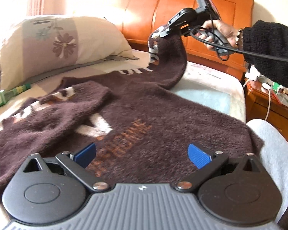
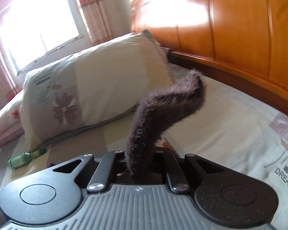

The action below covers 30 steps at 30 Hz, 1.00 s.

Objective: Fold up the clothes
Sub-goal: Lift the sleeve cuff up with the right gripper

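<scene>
1. A fuzzy dark-brown knit sweater with white and orange lettering is spread on the bed with the pale floral sheet; one sleeve is folded across the chest and part of the print is covered by it.
2. The left gripper is seen hovering over the hem, blue pads spread wide, nothing between them.
3. The right gripper is clamped on the other sleeve's cuff, which is lifted above the mattress near the orange wooden headboard.
4. Its fingertips are hidden by brown pile in the right wrist view.
5. The lettering is blurred; only "DESIGN"-like orange text is guessed.
6. A green tube is lying beside the cream floral pillow; its label is unreadable.
</scene>
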Each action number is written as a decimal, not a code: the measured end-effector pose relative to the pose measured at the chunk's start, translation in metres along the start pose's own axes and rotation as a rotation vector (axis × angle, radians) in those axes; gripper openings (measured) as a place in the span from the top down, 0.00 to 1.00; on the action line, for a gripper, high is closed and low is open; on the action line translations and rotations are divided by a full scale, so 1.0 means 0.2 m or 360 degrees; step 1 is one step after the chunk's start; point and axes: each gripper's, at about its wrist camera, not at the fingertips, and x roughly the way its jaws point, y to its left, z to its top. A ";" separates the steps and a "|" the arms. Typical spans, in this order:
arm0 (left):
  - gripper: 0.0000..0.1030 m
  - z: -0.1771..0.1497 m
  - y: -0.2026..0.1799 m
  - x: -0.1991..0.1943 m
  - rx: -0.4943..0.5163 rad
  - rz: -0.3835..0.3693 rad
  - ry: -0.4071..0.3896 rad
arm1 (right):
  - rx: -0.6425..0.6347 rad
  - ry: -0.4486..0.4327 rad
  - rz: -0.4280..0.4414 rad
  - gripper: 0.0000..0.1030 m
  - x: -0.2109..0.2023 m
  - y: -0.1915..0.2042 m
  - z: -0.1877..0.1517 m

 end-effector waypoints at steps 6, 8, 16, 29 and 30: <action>0.01 -0.03 0.11 -0.06 -0.0112 0.0001 -0.0028 | -0.0104 0.0025 0.0016 0.89 0.00 0.18 -0.01; 0.01 -0.04 0.12 -0.08 -0.0122 0.0018 -0.0031 | -0.0145 0.0033 0.0018 0.89 0.00 0.23 -0.01; 0.01 -0.06 0.15 -0.15 -0.0135 0.0046 -0.0050 | -0.0290 0.0054 0.0067 0.89 0.01 0.47 -0.01; 0.01 -0.07 0.18 -0.20 -0.0130 0.0049 -0.0058 | -0.0535 0.0075 0.0210 0.89 -0.01 0.85 -0.04; 0.01 -0.08 0.19 -0.20 -0.0134 0.0051 -0.0058 | -0.0554 0.0076 0.0225 0.88 -0.02 0.87 -0.04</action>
